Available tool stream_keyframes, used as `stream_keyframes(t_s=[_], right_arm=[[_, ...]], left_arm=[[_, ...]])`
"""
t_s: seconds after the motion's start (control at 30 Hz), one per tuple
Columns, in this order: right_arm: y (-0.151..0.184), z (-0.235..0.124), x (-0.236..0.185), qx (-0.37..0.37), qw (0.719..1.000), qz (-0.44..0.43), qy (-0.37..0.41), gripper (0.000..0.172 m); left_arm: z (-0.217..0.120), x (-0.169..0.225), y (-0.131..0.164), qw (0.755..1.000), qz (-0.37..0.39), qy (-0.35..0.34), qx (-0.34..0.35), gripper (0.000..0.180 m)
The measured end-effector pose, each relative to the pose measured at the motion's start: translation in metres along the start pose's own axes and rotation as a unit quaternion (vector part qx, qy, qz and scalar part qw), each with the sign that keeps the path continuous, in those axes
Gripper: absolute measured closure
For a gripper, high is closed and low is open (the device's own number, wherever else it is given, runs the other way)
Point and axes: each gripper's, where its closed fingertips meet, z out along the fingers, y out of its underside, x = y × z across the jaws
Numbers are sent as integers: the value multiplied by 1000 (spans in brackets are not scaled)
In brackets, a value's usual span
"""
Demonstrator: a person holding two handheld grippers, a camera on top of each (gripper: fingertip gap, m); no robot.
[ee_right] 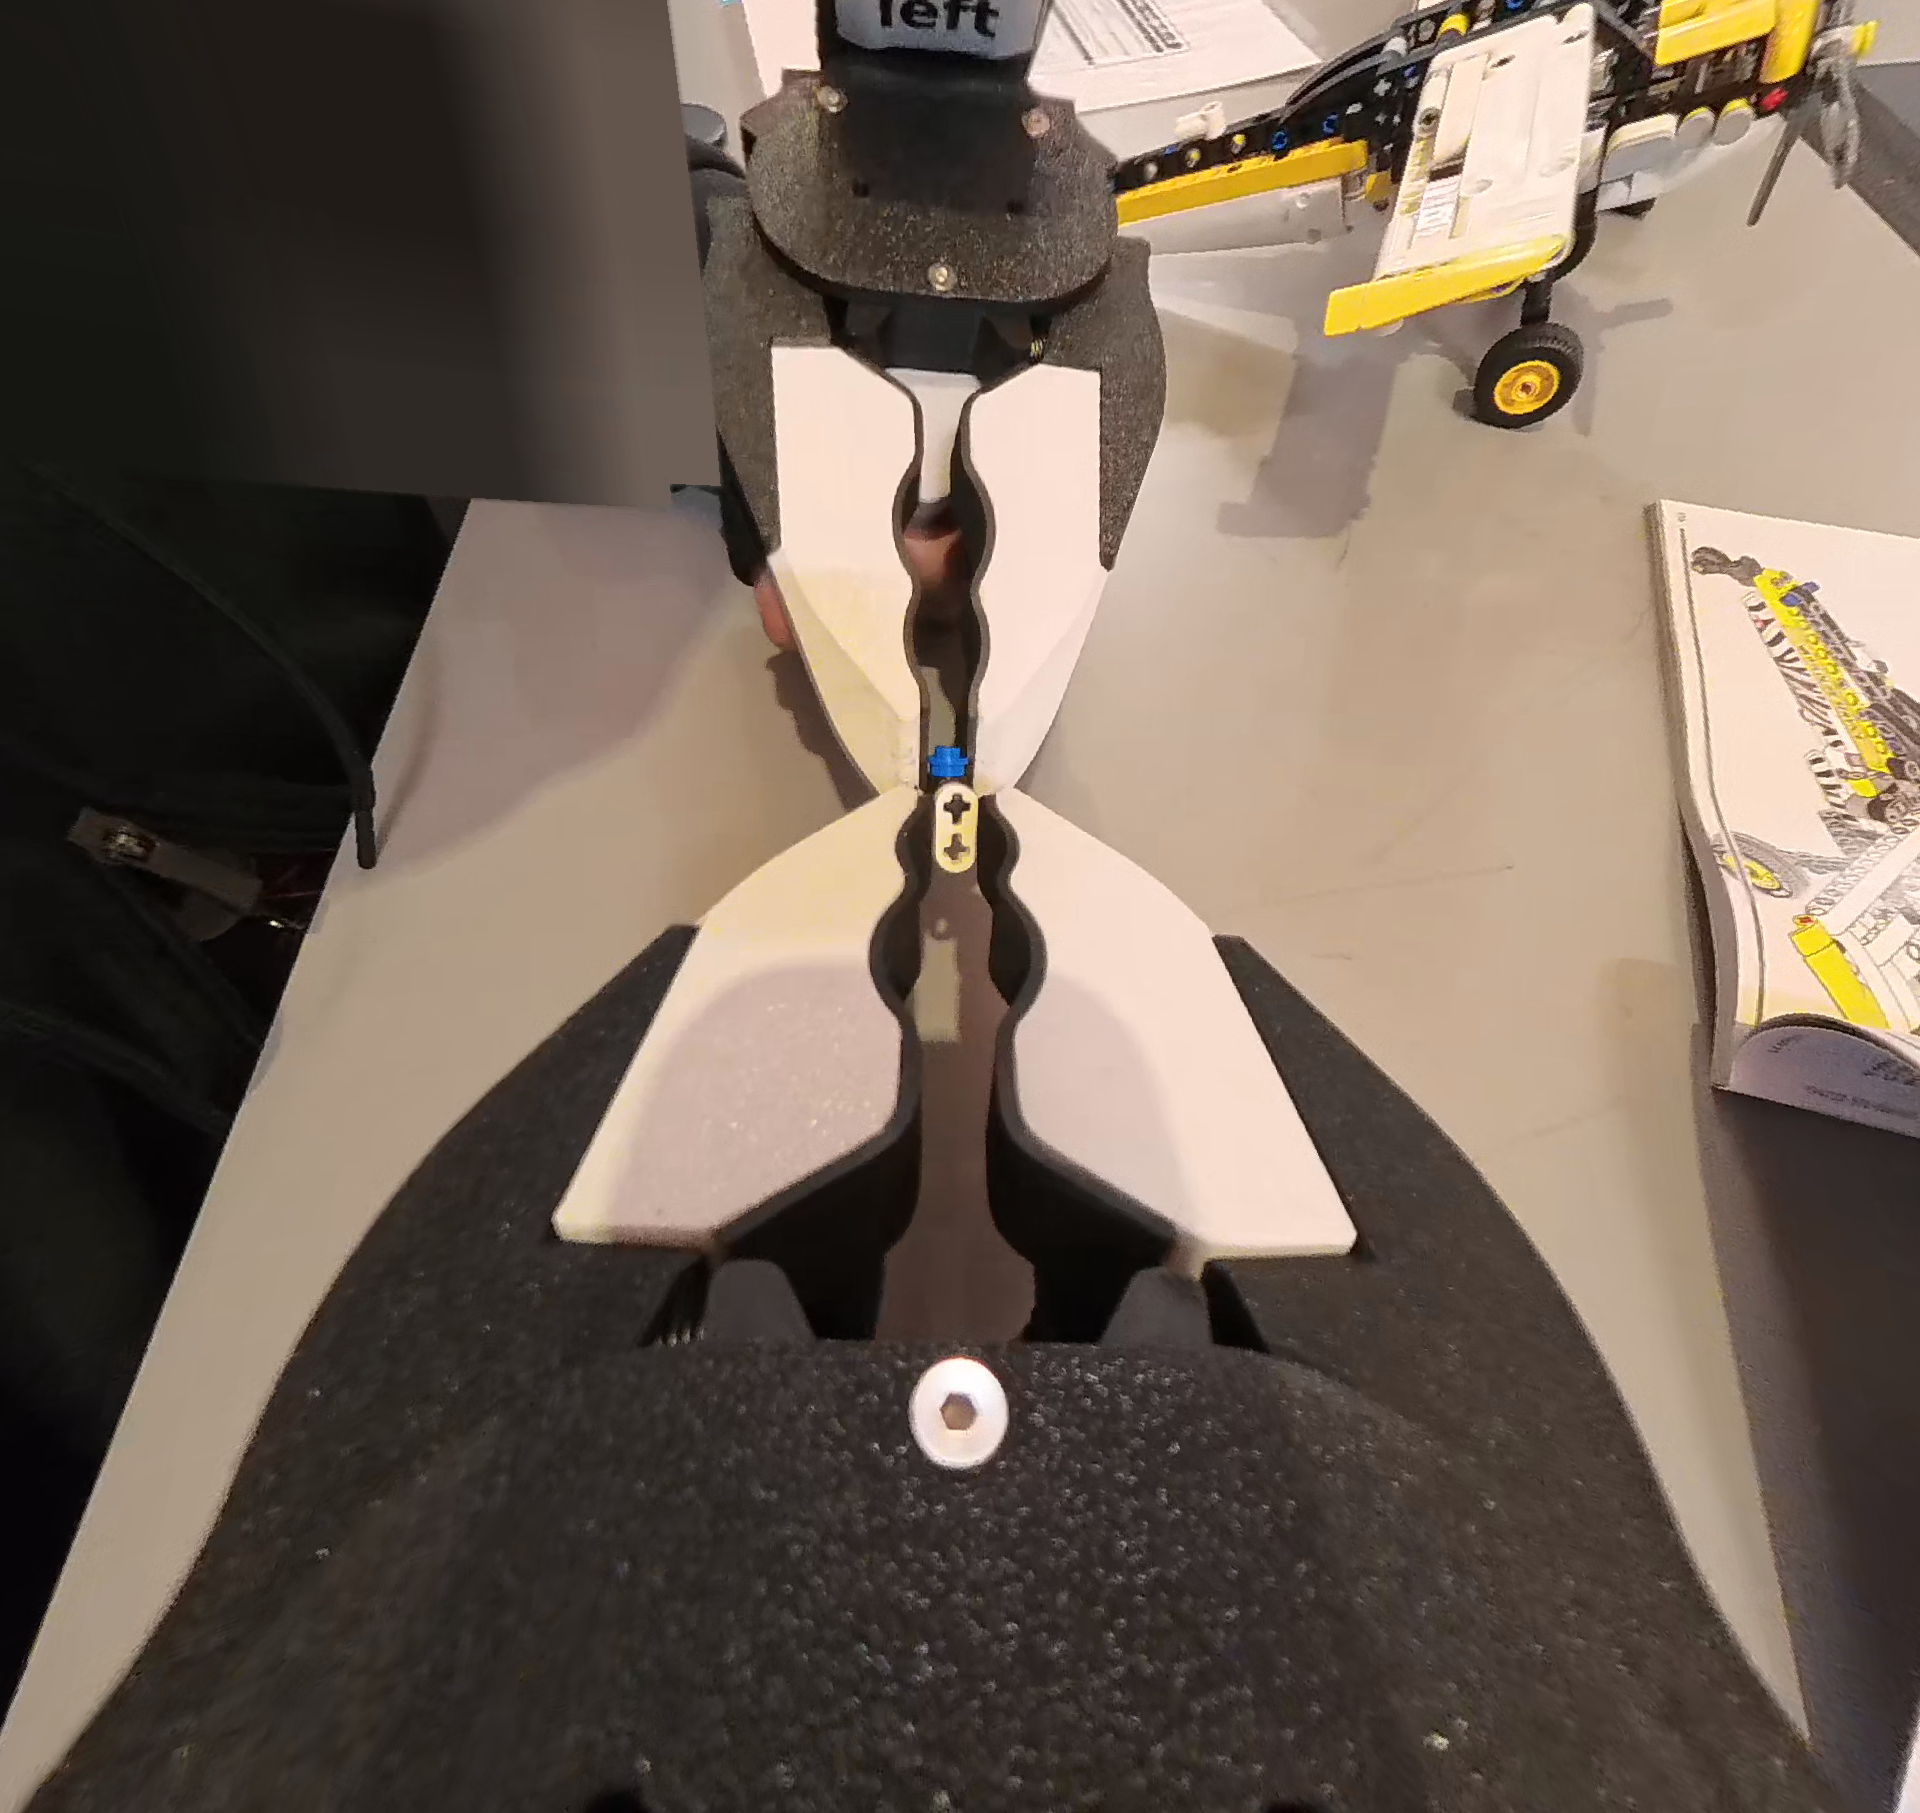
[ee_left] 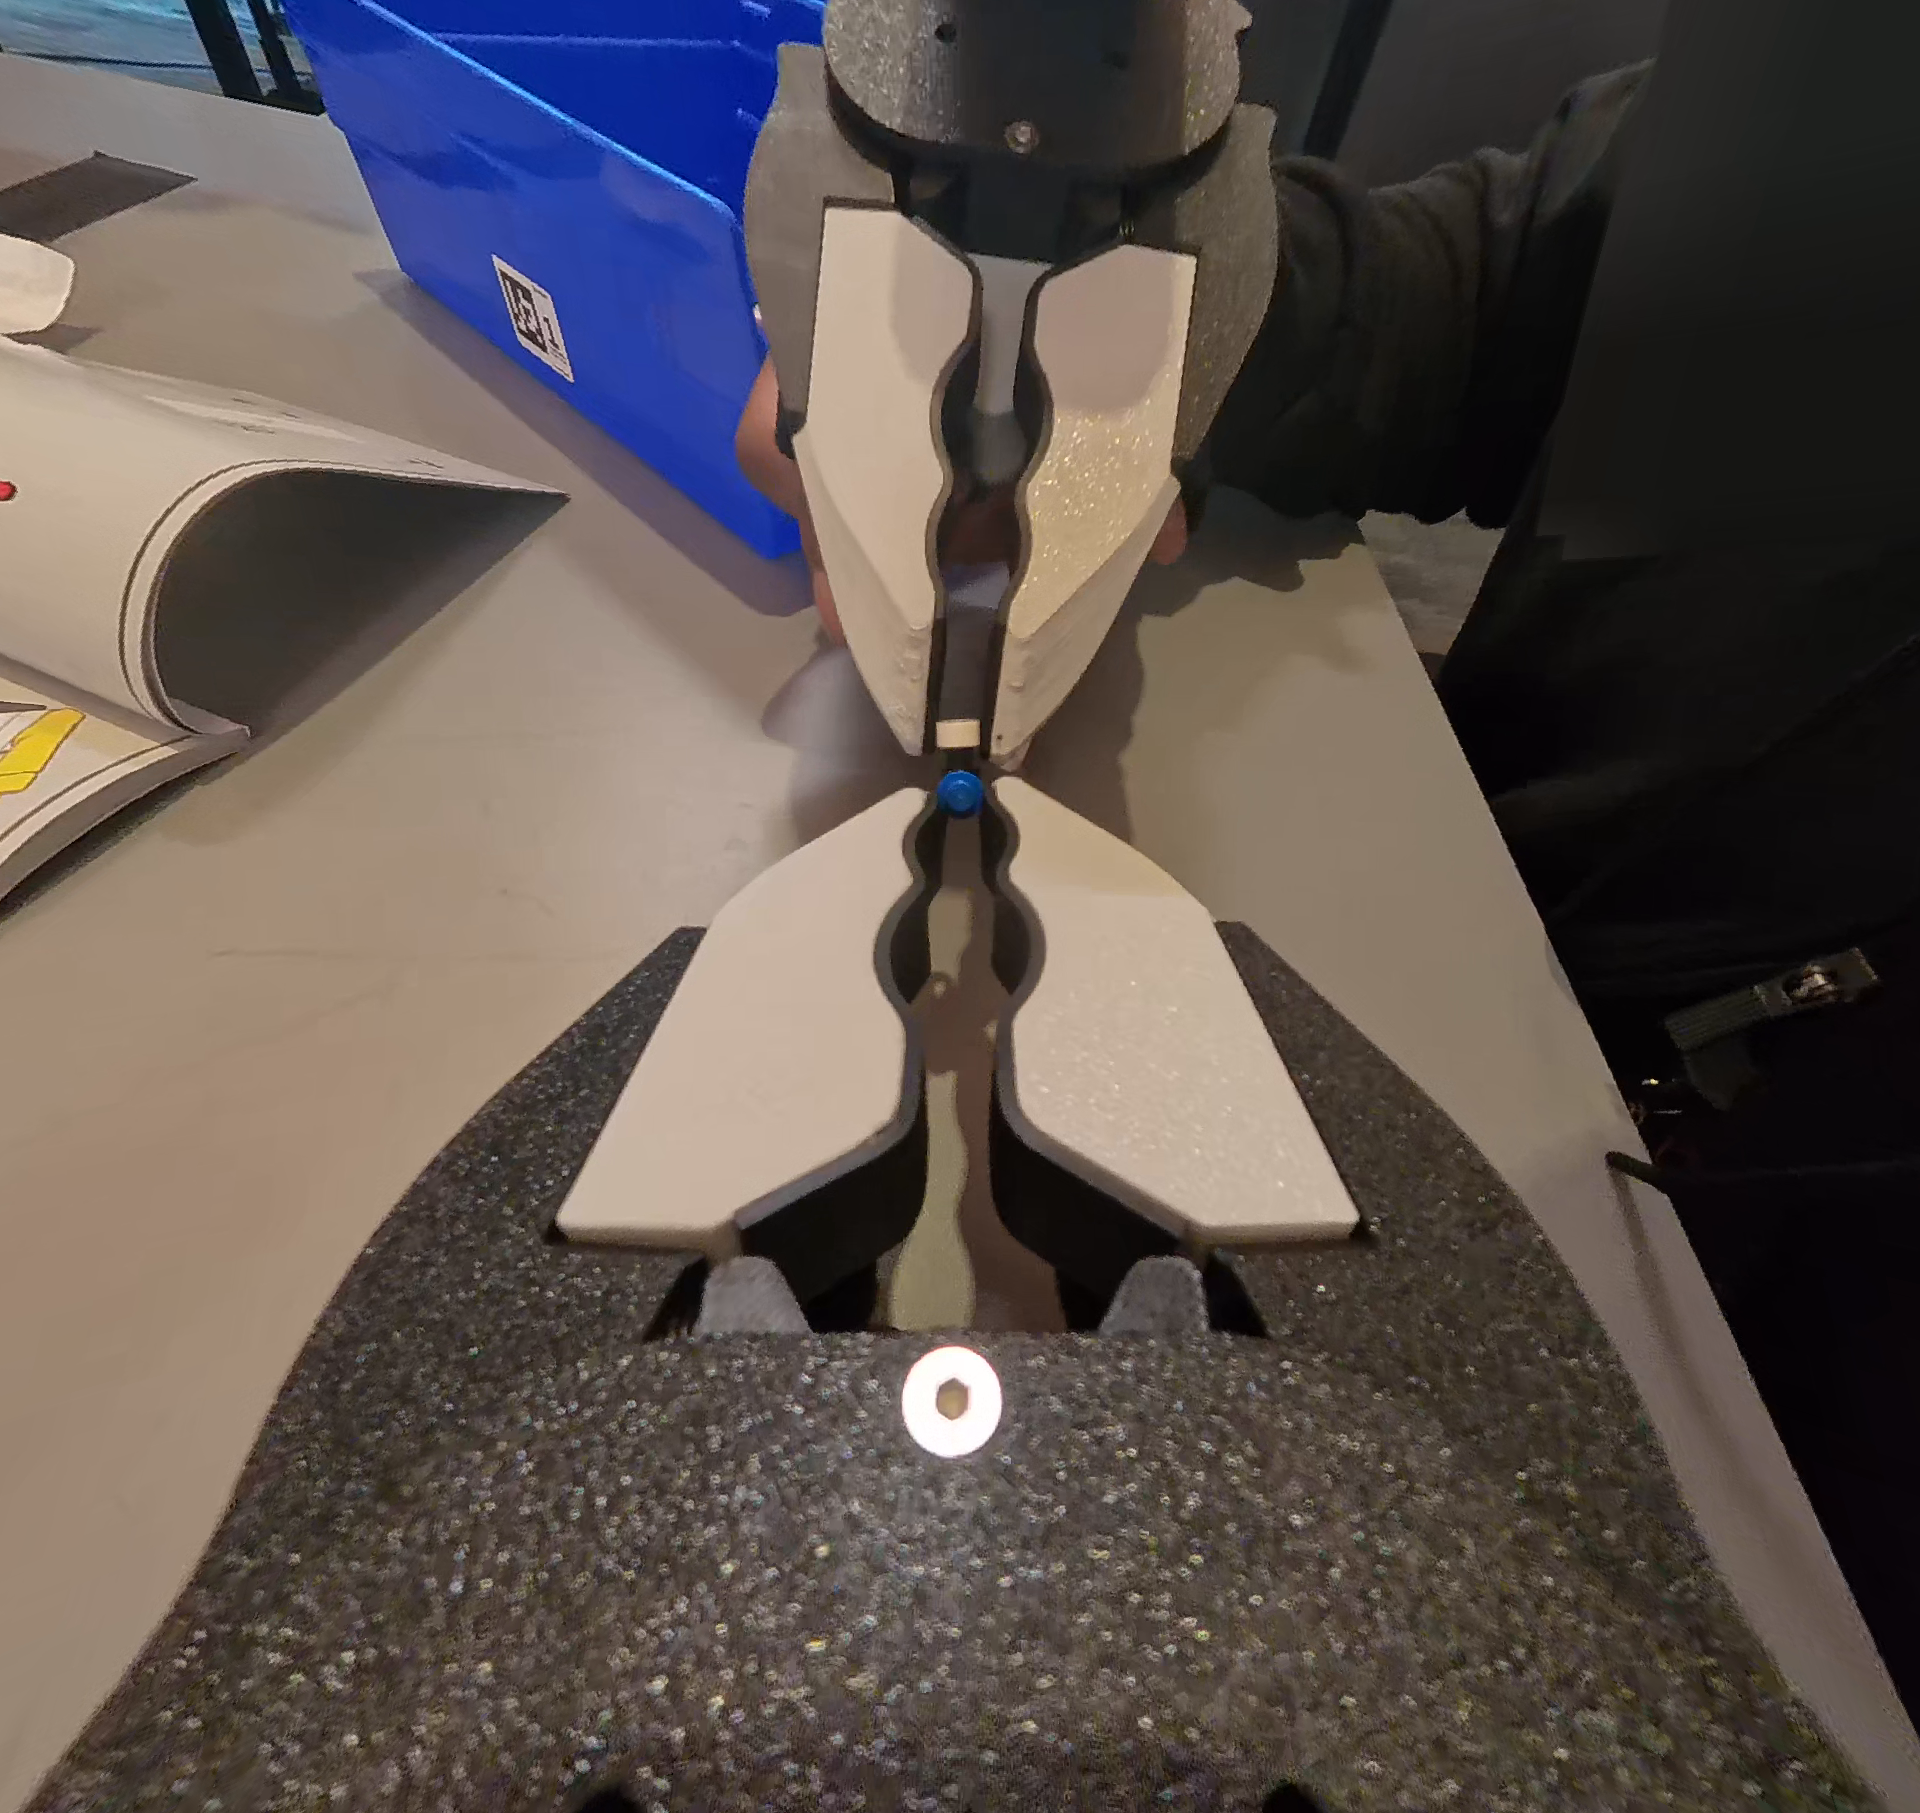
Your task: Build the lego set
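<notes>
Left claw (ee_left: pixel 957 799) is pinching a blue pin (ee_left: pixel 957 793) at its tips; right claw (ee_right: pixel 954 813) is gripping a small cream two-hole link (ee_right: pixel 955 833). Both are meeting tip to tip above the tabletop (ee_left: pixel 416 828), pin axis lying in line with the link's near end, almost touching.

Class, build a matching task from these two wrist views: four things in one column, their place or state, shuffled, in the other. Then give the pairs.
Things
1. blue pin
2. pale two-hole link
3. blue bin
4. model plane

Places or states
A. standing on its wheels on the table
B. gripped in the right tongs
C. gripped in the left tongs
D. behind the open booklet

Pairs: 1-C, 2-B, 3-D, 4-A
</notes>
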Motion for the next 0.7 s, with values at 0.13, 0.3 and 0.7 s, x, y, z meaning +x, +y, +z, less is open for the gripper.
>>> stream_keyframes(t_s=[0.13, 0.3, 0.7], right_arm=[[5, 2, -1, -18, 1000, -14, 3, 164], [12, 4, -3, -38, 999, -16, -5, 164], [13, 6, -4, -40, 999, 0, -11, 164]], left_arm=[[2, 0, 4, 1000, 10, -10, -13, 175], [5, 2, 9, 999, 18, -8, -33, 175], [5, 1, 9, 999, 17, -10, -34, 174]])
